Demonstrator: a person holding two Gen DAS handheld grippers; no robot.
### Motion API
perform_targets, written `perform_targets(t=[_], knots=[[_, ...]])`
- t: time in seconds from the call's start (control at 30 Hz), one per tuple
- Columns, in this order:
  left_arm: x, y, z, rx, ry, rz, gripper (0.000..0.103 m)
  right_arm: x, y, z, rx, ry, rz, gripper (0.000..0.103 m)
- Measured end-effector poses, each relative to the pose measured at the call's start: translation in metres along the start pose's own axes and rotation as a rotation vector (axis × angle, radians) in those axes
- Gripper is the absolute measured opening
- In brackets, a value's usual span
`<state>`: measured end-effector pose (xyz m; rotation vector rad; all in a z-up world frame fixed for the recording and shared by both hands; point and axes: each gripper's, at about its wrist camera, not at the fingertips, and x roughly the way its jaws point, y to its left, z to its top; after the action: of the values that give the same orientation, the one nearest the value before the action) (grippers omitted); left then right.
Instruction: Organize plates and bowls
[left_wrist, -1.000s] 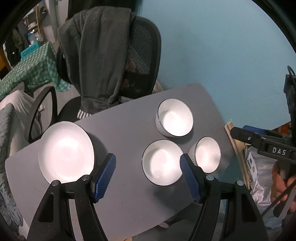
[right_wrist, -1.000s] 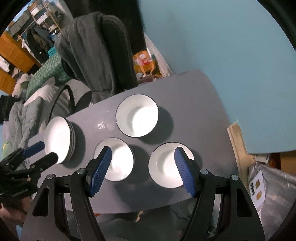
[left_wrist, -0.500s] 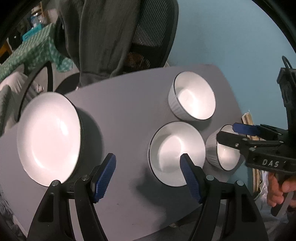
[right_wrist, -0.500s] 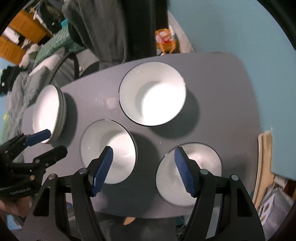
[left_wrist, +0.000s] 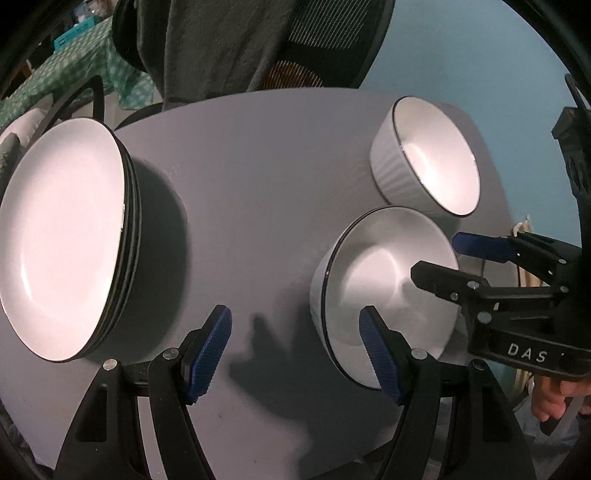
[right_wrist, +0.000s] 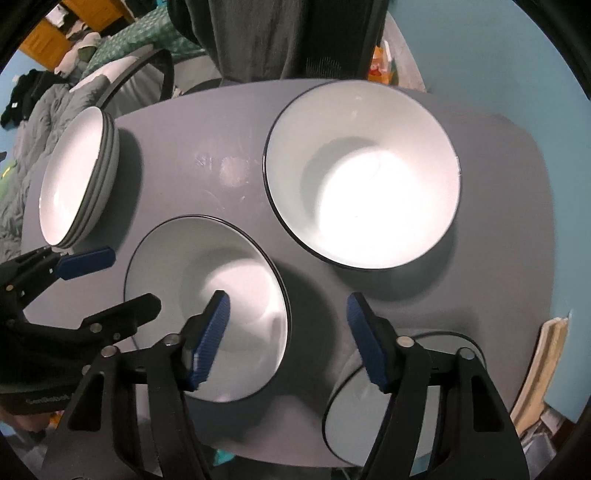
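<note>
Three white bowls with dark rims stand on the grey table: a large far one, a middle one and a near right one, partly hidden by my right gripper. A stack of white plates sits at the left. My left gripper is open and low over the table between the plates and the middle bowl. My right gripper is open over the gap between the middle and near right bowls. It shows in the left wrist view beside the middle bowl.
An office chair with a dark grey garment over its back stands behind the table. A blue wall is at the right. A green chequered cloth and clutter lie at the far left. The plates also show in the right wrist view.
Both grippers have come down and forward toward the table, so the bowls and plates look much larger. Both stay open. The dishes have not moved.
</note>
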<state>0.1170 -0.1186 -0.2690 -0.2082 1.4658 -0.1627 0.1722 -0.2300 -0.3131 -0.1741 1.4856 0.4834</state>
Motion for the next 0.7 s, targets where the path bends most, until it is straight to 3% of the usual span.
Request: perform_targets(t=[0.13, 0.3, 0.6, 0.7], knots=[[0.008, 0.000, 0.000, -0.015, 0.008, 0.000, 0.073, 0.008, -0.001, 0.003, -0.003, 0.014, 0.016, 0.056], [0.019, 0.001, 0.000, -0.042, 0.038, -0.014, 0.072, 0.020, 0.001, 0.004, -0.028, 0.050, 0.023, 0.042], [0.029, 0.009, 0.000, -0.100, 0.063, -0.032, 0.045, 0.027, -0.001, 0.000, -0.008, 0.085, 0.060, 0.025], [0.029, 0.014, 0.000, -0.109, 0.074, -0.025, 0.038, 0.023, -0.004, 0.000, 0.010, 0.081, 0.071, 0.023]])
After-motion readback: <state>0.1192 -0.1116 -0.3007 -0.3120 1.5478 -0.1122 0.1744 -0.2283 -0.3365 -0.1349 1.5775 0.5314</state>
